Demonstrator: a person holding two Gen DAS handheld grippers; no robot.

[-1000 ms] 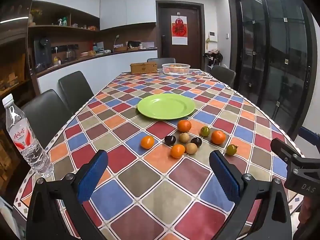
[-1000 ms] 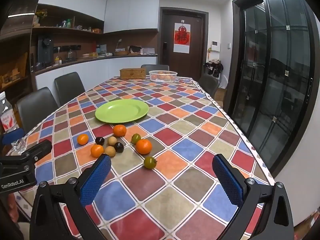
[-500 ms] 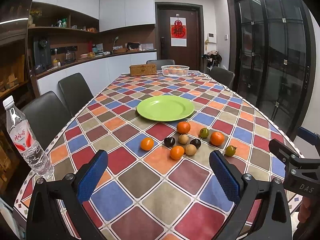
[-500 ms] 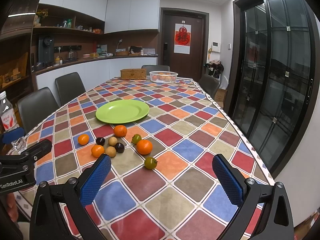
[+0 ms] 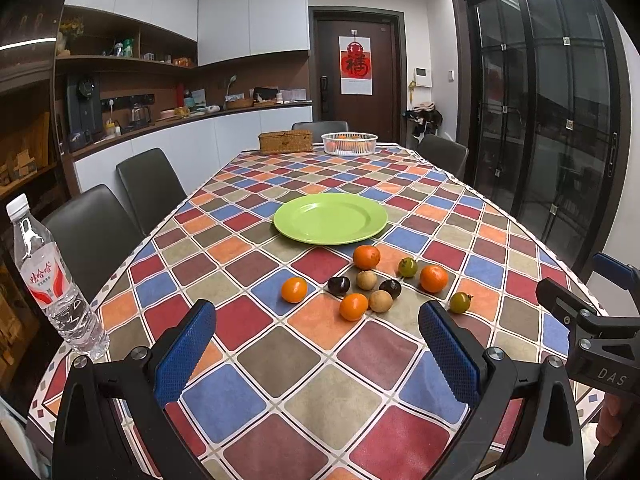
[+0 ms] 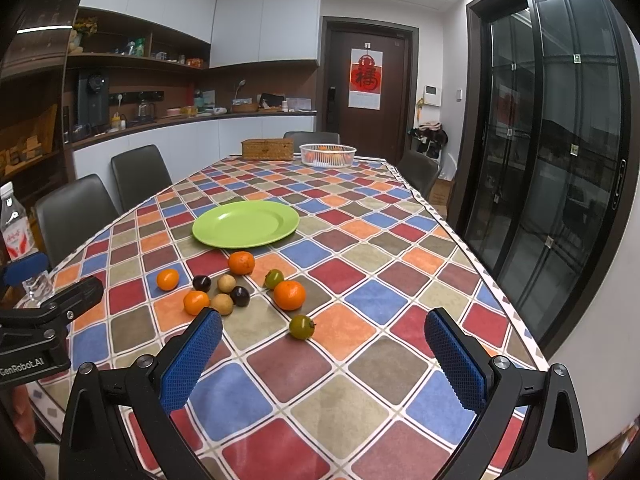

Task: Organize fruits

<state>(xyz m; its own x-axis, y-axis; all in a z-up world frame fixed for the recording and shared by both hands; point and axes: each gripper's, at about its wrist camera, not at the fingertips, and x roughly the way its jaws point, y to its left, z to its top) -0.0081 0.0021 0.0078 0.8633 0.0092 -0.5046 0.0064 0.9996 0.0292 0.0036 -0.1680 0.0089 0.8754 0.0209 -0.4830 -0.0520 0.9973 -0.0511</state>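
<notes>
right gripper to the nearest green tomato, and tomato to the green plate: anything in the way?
Right gripper is open, with only bare tablecloth before the nearest green tomato. Toward the green plate, the other fruit lies between, the large orange closest. Lifting over should clear them.

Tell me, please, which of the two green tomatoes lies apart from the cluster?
The green tomato nearest the right gripper; the other green tomato touches an orange.
</notes>
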